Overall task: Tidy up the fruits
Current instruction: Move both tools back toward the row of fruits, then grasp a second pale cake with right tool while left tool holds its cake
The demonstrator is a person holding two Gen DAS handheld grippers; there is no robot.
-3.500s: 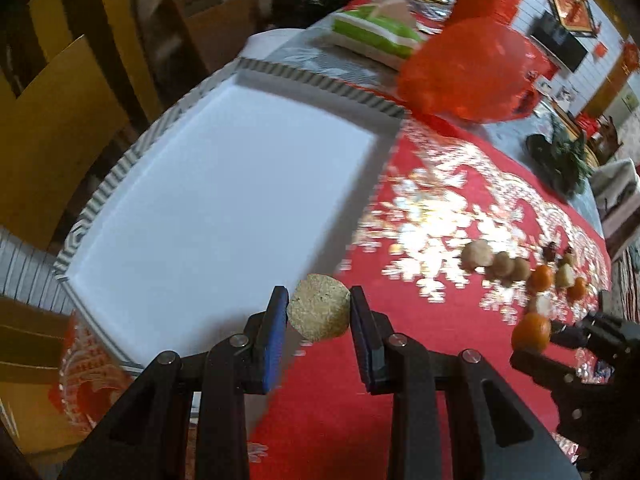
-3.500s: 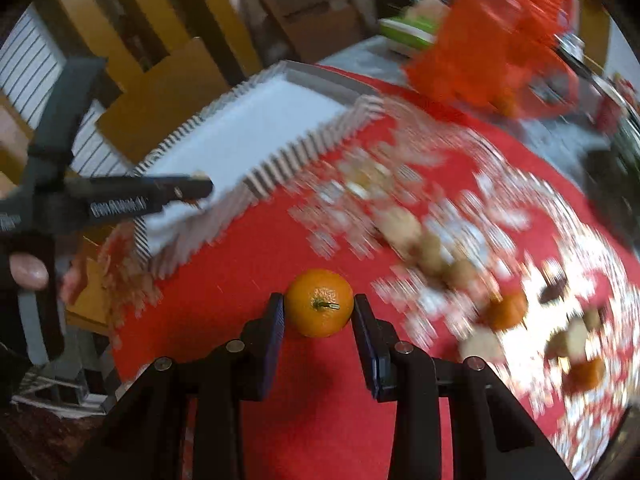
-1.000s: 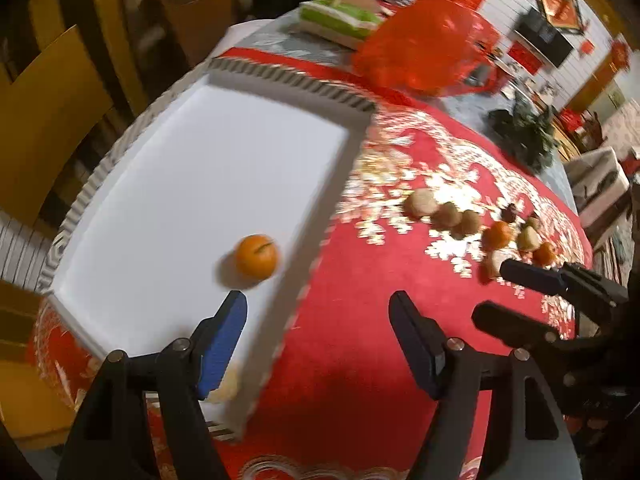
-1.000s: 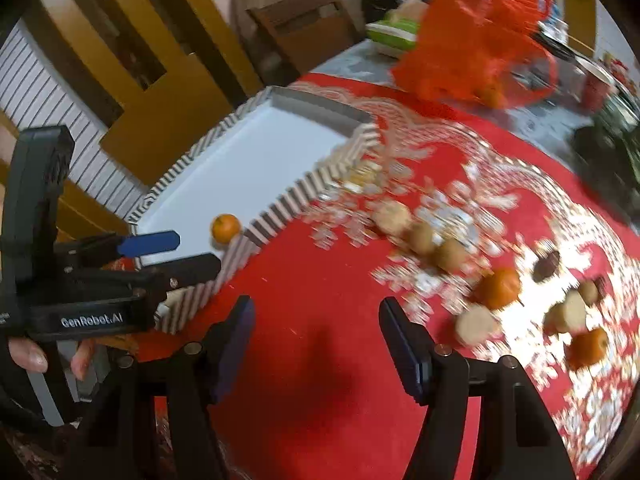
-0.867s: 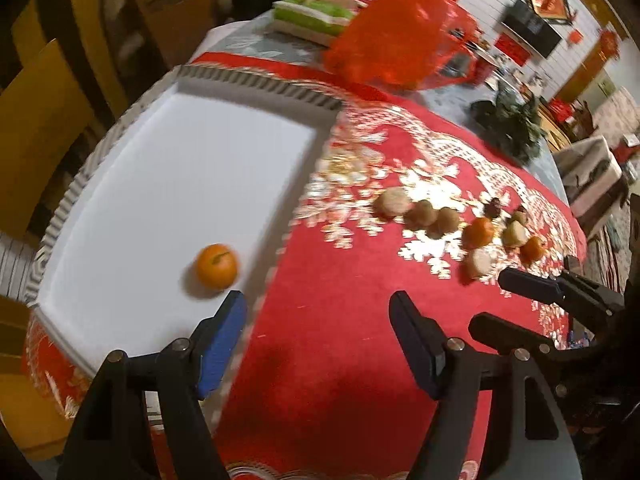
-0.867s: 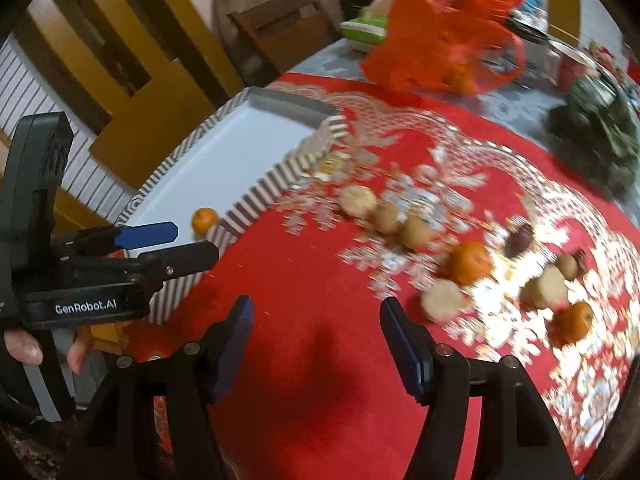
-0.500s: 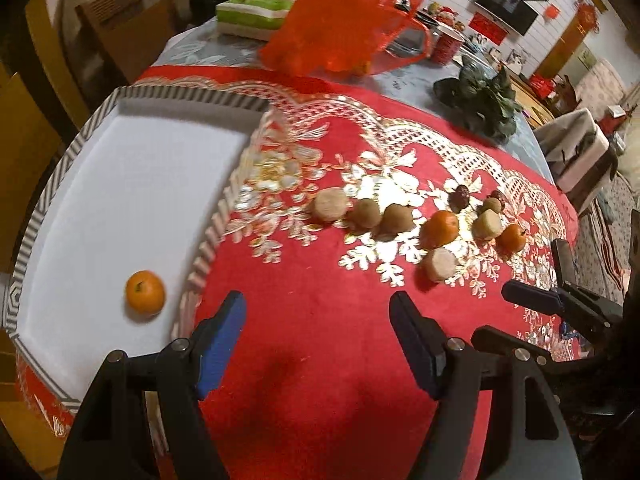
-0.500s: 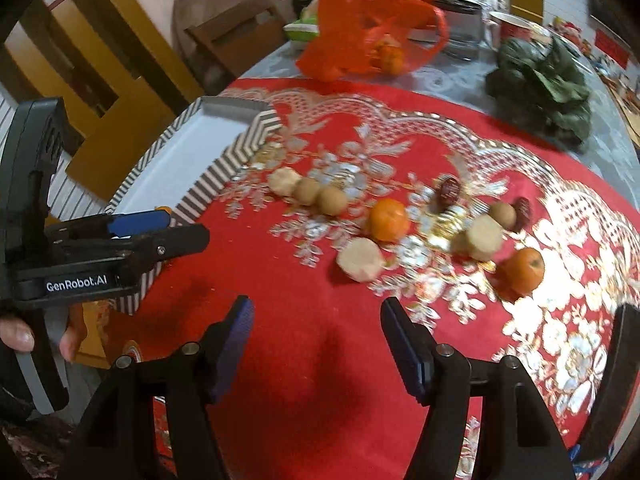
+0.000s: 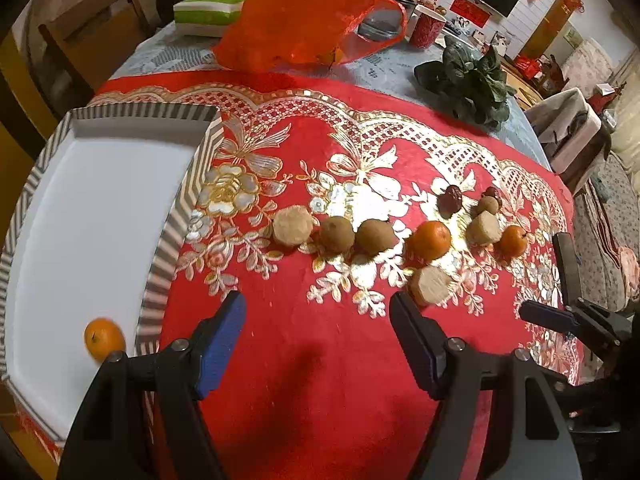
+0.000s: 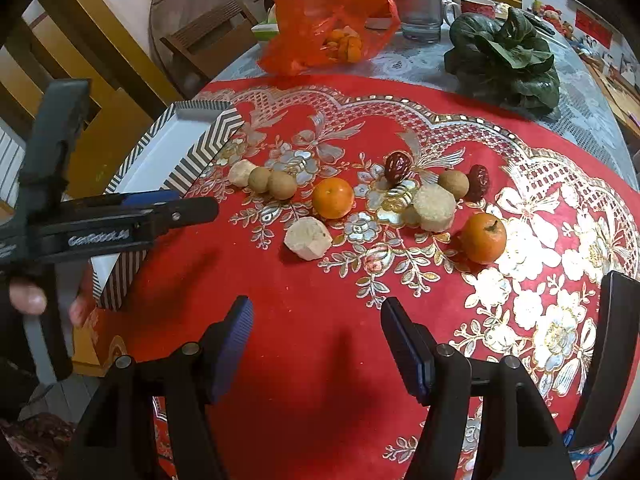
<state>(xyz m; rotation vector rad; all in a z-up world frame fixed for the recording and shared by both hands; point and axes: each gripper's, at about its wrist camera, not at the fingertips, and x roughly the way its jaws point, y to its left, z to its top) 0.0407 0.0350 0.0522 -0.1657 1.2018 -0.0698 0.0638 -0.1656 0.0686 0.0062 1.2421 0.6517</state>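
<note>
My left gripper (image 9: 318,320) stands open and empty over the red cloth, just right of the white tray with a striped rim (image 9: 172,232). One orange (image 9: 104,338) lies in the tray's near corner. Loose fruit lies in a row ahead: a pale round piece (image 9: 293,226), two brown fruits (image 9: 337,234), an orange (image 9: 430,240), another pale piece (image 9: 430,285), a third pale piece (image 9: 483,227), a small orange (image 9: 513,240) and dark dates (image 9: 450,204). My right gripper (image 10: 317,320) is open too, nothing between its fingers, short of the pale piece (image 10: 308,238) and the orange (image 10: 333,197).
A red plastic bag holding oranges (image 10: 320,20), a glass jar (image 10: 420,12), a red mug (image 9: 428,30) and leafy greens (image 10: 504,56) stand at the table's far side. Wooden chairs (image 10: 208,36) are behind the tray. A person's hand (image 10: 28,300) grips the left tool.
Both grippers have moved right, from the tray toward the fruit row, staying open. Earlier the left held a pale piece and the right an orange; that orange now lies in the tray.
</note>
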